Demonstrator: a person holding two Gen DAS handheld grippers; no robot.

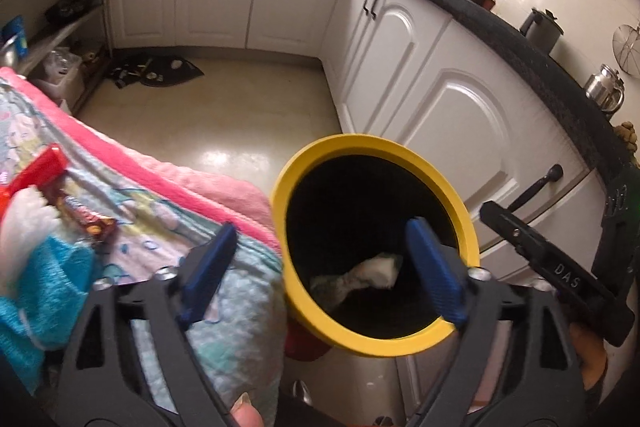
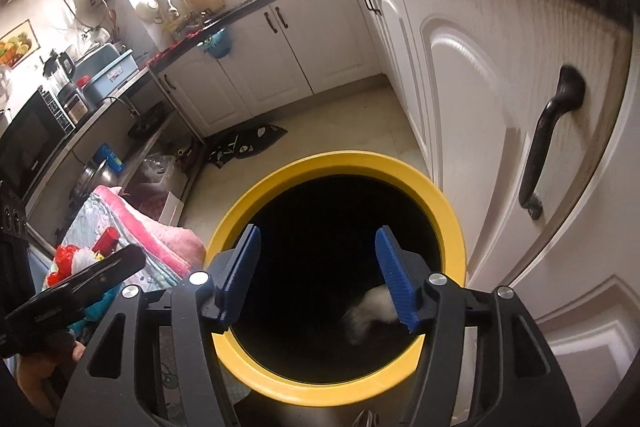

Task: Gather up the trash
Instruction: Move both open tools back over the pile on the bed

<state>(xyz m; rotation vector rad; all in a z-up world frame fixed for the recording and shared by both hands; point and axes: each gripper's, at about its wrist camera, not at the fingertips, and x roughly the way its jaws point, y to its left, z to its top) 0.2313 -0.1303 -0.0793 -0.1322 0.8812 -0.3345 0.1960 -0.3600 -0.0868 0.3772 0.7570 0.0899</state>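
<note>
Both claws are open and holding nothing: the left gripper is spread wide, the right gripper about half open, each hanging over the yellow-rimmed bin. A crumpled white wad sits low in the bin's dark inside, lower right of its opening, so I'd call this the drop step done. Next I need more trash, probably the red wrapper on the pink blanket at left.
</note>
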